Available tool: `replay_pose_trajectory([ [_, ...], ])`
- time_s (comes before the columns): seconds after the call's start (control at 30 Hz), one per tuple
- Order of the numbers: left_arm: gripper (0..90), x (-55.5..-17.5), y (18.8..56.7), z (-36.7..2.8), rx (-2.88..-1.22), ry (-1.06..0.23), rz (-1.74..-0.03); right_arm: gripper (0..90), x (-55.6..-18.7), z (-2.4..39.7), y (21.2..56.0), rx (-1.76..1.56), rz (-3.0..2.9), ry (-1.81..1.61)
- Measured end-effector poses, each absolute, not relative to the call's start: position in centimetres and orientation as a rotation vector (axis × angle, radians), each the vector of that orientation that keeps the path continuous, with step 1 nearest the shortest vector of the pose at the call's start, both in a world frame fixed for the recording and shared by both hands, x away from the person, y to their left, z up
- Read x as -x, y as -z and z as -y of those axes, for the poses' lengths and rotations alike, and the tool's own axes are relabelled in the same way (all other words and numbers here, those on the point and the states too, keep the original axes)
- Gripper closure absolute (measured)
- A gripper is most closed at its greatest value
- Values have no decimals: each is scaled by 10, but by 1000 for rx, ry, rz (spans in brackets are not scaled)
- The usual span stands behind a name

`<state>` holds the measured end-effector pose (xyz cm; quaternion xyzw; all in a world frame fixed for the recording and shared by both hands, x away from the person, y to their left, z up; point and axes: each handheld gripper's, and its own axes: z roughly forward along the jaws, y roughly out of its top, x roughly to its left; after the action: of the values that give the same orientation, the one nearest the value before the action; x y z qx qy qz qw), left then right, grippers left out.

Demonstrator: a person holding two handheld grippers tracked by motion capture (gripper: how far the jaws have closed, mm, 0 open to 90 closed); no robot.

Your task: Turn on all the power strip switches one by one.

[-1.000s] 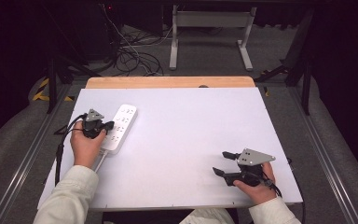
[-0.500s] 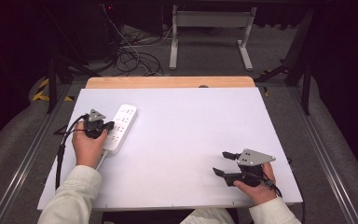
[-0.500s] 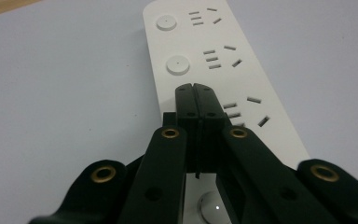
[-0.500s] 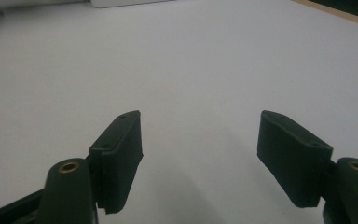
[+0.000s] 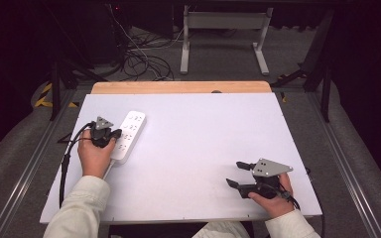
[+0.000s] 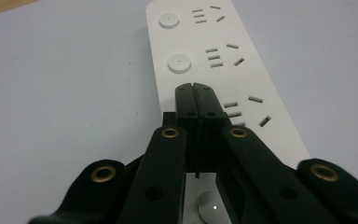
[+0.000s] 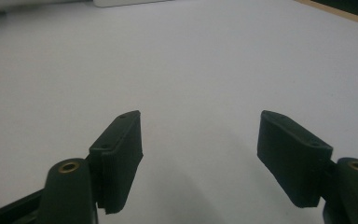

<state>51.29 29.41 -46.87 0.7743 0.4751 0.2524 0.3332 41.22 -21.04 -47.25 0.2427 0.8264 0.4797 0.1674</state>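
My closed left gripper [image 6: 196, 88] rests over the white plastic power strip [image 5: 127, 137].
Right gripper [image 5: 242, 174] fingers apart, idle on the white worktop [image 5: 198, 144]; no switch visibly pressed yet.

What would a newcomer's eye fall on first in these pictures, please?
The white power strip lying at the left of the white table, with the shut left tool over its middle. Near the front right corner, the right tool rests with jaws wide apart, holding nothing.
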Motion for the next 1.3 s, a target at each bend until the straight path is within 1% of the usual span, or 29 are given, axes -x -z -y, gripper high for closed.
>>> replay_pose_trajectory([
  [0.3,900,-515,468,-296,-2011,-622,-1265,318,-412,210,473,-683,-2359,-1364],
  [0.43,900,-515,467,-297,-2012,-638,-1239,318,-412,210,473,-684,-2357,-1366],
  [0.47,900,-515,466,-297,-2008,-620,-1256,318,-412,210,473,-685,-2355,-1369],
  [0.57,900,-516,463,-303,-1949,-641,-1259,318,-413,211,473,-692,-2352,-1371],
  [0.63,900,-518,461,-306,-1921,-627,-1251,318,-413,210,473,-696,-2354,-1367],
  [0.73,900,-519,457,-306,-1954,-643,-1223,317,-414,210,474,-702,-2355,-1363],
  [0.97,900,-527,450,-298,-1964,-659,-1191,316,-415,210,475,-705,-2362,-1360],
  [1.1,900,-534,450,-291,-2020,-694,-1173,316,-415,211,475,-707,-2361,-1364],
  [1.3,900,-544,455,-288,-2008,-673,-1199,316,-416,212,476,-711,-2360,-1365],
])
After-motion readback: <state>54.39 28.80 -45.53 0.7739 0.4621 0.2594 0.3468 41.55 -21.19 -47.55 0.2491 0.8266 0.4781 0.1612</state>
